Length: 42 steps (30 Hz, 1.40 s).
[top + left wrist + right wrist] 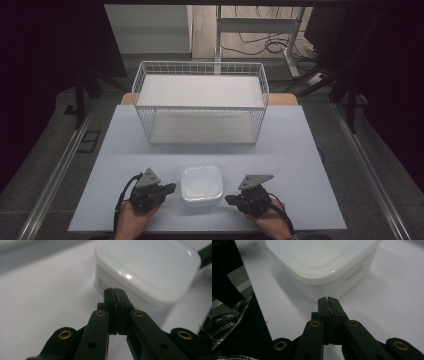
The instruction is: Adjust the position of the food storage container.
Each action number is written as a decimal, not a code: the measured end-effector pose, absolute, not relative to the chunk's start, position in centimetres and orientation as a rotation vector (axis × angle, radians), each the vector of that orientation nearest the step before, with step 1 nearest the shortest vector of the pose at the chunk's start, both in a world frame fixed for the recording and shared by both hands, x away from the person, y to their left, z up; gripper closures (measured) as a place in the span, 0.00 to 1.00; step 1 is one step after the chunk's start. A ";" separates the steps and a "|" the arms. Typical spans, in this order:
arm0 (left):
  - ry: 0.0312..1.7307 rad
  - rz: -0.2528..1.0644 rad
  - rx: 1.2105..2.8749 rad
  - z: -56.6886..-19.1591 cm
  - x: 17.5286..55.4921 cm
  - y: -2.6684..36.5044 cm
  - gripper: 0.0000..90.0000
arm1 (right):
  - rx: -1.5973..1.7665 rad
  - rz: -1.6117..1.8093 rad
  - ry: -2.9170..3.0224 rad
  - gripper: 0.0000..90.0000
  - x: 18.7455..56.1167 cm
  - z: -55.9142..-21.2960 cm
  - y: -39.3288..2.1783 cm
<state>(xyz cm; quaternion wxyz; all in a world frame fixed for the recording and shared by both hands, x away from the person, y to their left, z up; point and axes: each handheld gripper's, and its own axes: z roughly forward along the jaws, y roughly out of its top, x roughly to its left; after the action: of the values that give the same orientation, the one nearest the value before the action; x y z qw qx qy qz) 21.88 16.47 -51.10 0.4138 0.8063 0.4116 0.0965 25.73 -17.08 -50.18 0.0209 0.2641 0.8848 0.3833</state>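
While both your left gripper and right gripper flank the lidded white container with jaws clenched empty, nothing is lifted yet.

white lidded tub sits near the front edge of the pale table, with the left gripper and right gripper flanking it, tips pointing inward, both closed up empty. wire basket stands behind, well apart.
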 end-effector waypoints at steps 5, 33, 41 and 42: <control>0.992 0.153 2.052 -51.8 20.6 15.7 1.00 | 0.773 1.191 2.780 0.98 25.4 -50.5 -16.1; 1.036 0.277 1.993 -51.7 29.1 13.1 0.96 | 0.795 1.250 2.728 0.98 27.5 -50.7 -14.3; 1.035 0.275 1.978 -51.6 26.7 15.5 0.55 | 0.756 1.137 2.679 0.83 26.3 -50.1 -16.4; 1.035 0.275 1.978 -51.6 26.7 15.5 0.47 | 0.756 1.137 2.679 0.83 26.3 -50.1 -16.4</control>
<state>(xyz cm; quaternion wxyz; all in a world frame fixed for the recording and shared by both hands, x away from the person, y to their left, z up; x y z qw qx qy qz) 26.70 15.52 -51.59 0.4315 0.7934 0.4151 0.1101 26.29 -16.42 -50.10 0.0673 0.2509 0.8889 0.3773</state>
